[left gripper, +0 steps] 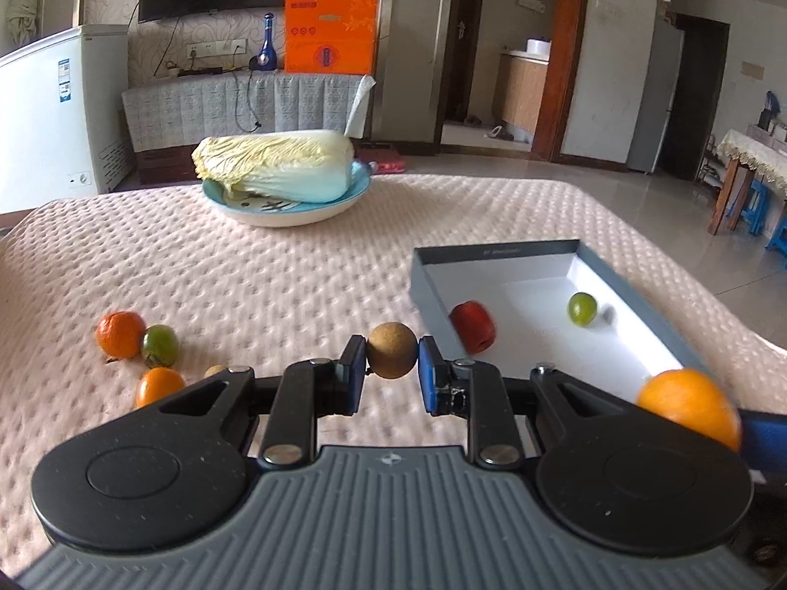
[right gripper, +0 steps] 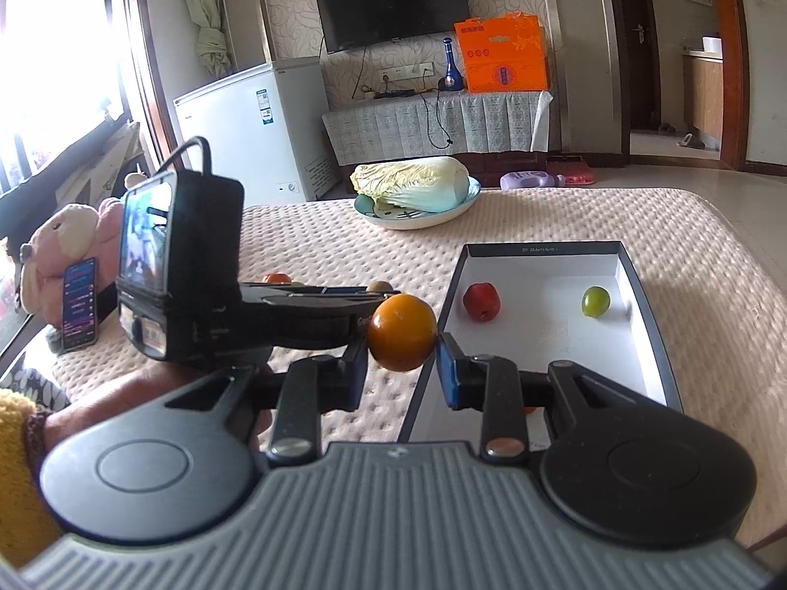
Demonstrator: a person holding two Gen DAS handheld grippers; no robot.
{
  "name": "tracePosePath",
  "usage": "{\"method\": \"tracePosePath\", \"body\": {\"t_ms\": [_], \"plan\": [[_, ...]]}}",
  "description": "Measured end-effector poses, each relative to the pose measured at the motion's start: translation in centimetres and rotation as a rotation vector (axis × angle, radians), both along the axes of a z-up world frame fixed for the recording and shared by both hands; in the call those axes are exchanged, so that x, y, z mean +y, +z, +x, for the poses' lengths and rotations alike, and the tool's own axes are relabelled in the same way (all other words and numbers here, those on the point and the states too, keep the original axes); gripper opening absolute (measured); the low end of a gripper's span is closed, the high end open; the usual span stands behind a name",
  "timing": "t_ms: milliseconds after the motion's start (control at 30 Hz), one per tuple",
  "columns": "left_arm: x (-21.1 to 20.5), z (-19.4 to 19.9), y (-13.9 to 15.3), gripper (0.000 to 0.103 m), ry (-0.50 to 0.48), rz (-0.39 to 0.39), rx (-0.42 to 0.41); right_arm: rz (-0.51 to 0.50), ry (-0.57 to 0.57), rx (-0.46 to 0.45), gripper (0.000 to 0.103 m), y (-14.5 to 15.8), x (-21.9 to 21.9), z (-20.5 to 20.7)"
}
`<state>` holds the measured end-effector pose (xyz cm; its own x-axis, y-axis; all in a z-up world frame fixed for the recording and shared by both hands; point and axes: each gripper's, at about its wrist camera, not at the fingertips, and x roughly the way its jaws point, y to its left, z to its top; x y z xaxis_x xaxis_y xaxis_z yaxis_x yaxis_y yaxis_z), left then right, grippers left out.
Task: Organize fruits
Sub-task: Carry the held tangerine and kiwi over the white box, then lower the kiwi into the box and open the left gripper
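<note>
Blue pads of my left tool pinch a tan round fruit, hovering just left of the box. Right tool clamps an orange fruit near the box's front left corner. Already inside: red fruit, green fruit. I'd carry each over the rim, lower onto bare white floor, then release, one tool at a time since they sit close. Plenty of room mid-box. Four fruits wait on the quilted tabletop, left.
</note>
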<state>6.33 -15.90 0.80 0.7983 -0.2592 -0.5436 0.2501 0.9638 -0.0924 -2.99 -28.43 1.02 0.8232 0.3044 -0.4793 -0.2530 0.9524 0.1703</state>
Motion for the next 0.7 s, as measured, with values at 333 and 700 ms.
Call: {"method": "tracePosePath", "body": {"t_ms": [333, 700], "plan": [[-2.0, -0.5, 0.8, 0.027, -0.055, -0.039, -0.017, -0.010, -0.060, 0.008, 0.033, -0.2, -1.8, 0.0], [-4.7, -1.0, 0.7, 0.027, -0.119, -0.063, -0.011, -0.036, -0.181, 0.010, 0.033, -0.2, -5.0, -0.6]]}}
